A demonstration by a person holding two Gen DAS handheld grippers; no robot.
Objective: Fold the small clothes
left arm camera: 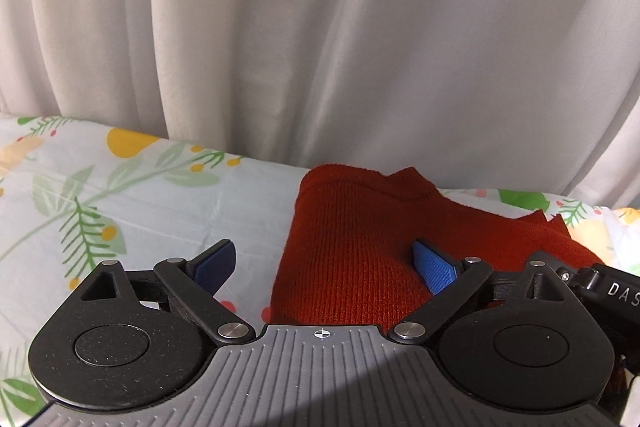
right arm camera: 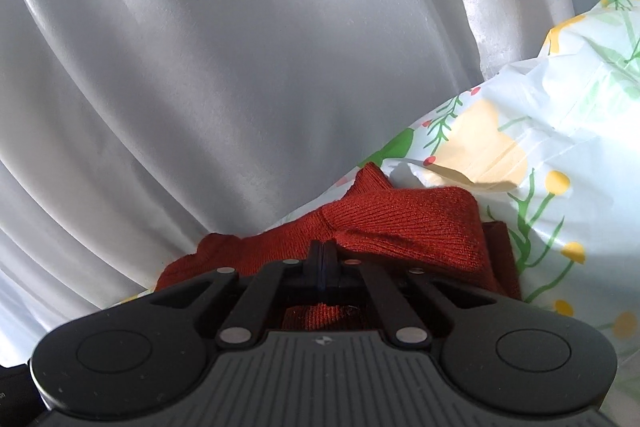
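**Right grip pinched on the red knit, left spread wide over it**

Plainly, the red knit garment (left arm camera: 344,247) lay bunched on the floral sheet (left arm camera: 120,195), close against the white curtain (left arm camera: 320,27) at the far edge. My left gripper (left arm camera: 326,265) was spread wide with nothing between its blue pads (left arm camera: 438,269); one pad hovered over the sheet, the other over the knit. Whether that pad touched the cloth, I could not tell.

My right gripper (right arm camera: 325,257) was closed, fingers pressed together on a fold of the garment, and the fabric puckered where it entered the pinch. Part of the knit sagged beneath the gripper body.

I judged the cloth to be soft, light and stretchy, a ribbed weave that would drape and drag rather than hold a crease. It looked grippy enough against the textured pads. A hem or a corner seemed the sensible place for my left to take hold, well apart from the right's pinch, so the panel could be drawn flat before folding.
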